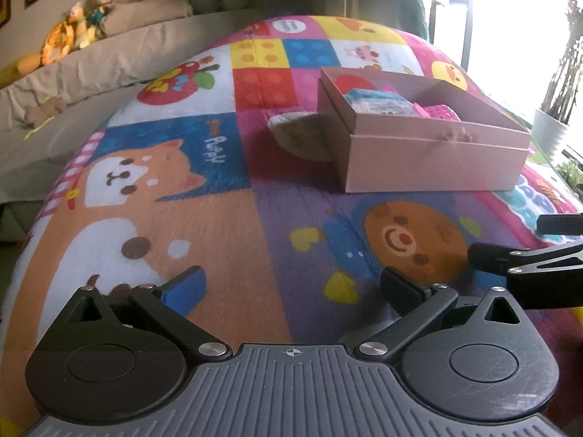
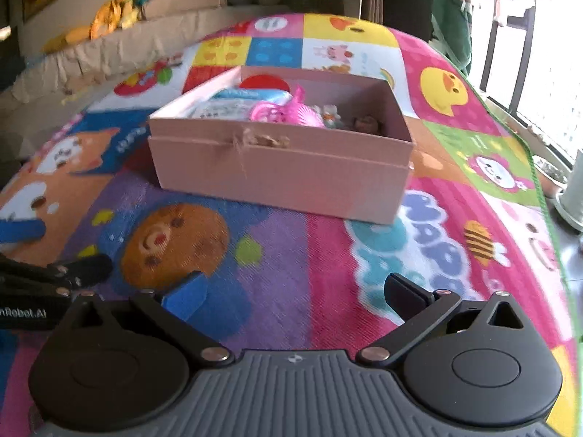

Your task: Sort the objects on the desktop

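- Left gripper spread wide, nothing between the fingers; low over the patchwork play mat; same for right gripper, spread and empty above the mat's purple and pink panels
- Pink cardboard box lidless on the mat, ahead of both grippers and well apart from them; torn patch on its near rim in both views
- Left wrist view alone: a pale rounded object on the mat touching the box's left wall; kind not clear; right gripper's black fingers in at the right edge
- Right wrist view alone: deeper look inside the box; pink plastic toy, small white figure, brownish item in the far right corner, too blurred to name; left gripper's blue-padded finger at the left edge
- Both views: light blue printed packet and a red round shape in the box, partly hidden by its walls
- Background sofa with stuffed toys; right side washed out by window glare
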Action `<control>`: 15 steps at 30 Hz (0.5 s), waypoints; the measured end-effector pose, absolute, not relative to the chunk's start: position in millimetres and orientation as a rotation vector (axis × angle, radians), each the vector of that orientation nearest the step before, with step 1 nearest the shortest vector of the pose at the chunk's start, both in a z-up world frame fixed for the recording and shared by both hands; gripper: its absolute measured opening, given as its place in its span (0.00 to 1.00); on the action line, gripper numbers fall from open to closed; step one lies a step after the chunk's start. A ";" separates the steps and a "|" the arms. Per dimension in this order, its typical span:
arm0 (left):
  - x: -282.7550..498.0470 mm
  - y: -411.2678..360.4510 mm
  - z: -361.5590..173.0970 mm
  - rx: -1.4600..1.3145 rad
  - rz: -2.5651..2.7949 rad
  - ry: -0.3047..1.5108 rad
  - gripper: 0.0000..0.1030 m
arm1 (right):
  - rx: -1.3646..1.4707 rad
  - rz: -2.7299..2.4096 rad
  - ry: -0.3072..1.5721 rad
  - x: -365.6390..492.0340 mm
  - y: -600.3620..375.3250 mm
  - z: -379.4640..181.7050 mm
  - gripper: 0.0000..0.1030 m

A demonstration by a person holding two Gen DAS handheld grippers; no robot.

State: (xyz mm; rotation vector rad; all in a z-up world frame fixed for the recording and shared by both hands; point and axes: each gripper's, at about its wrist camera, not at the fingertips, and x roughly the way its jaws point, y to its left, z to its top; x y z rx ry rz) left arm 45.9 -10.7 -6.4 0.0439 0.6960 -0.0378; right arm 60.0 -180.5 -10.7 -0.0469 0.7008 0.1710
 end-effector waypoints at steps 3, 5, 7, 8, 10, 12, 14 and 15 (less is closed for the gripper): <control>44.4 -11.7 -6.6 0.046 -0.036 0.692 1.00 | -0.041 0.169 0.693 57.8 -180.5 -11.7 1.00; 44.2 -11.7 -6.7 0.046 -0.037 0.692 1.00 | -0.044 0.168 0.690 58.1 -179.7 -12.2 1.00; 44.6 -11.4 -6.6 0.046 -0.036 0.693 1.00 | -0.041 0.169 0.690 58.7 -179.5 -12.2 1.00; 44.5 -11.7 -6.7 0.046 -0.036 0.693 1.00 | -0.042 0.169 0.691 58.9 -180.3 -12.3 1.00; 43.4 -11.5 -6.9 0.048 -0.036 0.692 1.00 | -0.038 0.170 0.691 58.4 -180.2 -12.3 1.00; 42.7 -12.8 -7.0 0.048 -0.035 0.691 1.00 | -0.042 0.169 0.690 58.9 -179.3 -12.4 1.00; 43.4 -12.0 -6.8 0.046 -0.035 0.692 1.00 | -0.041 0.170 0.691 58.6 -179.1 -12.3 1.00; 43.5 -12.0 -6.8 0.048 -0.034 0.692 1.00 | -0.042 0.169 0.691 58.7 -178.6 -12.4 1.00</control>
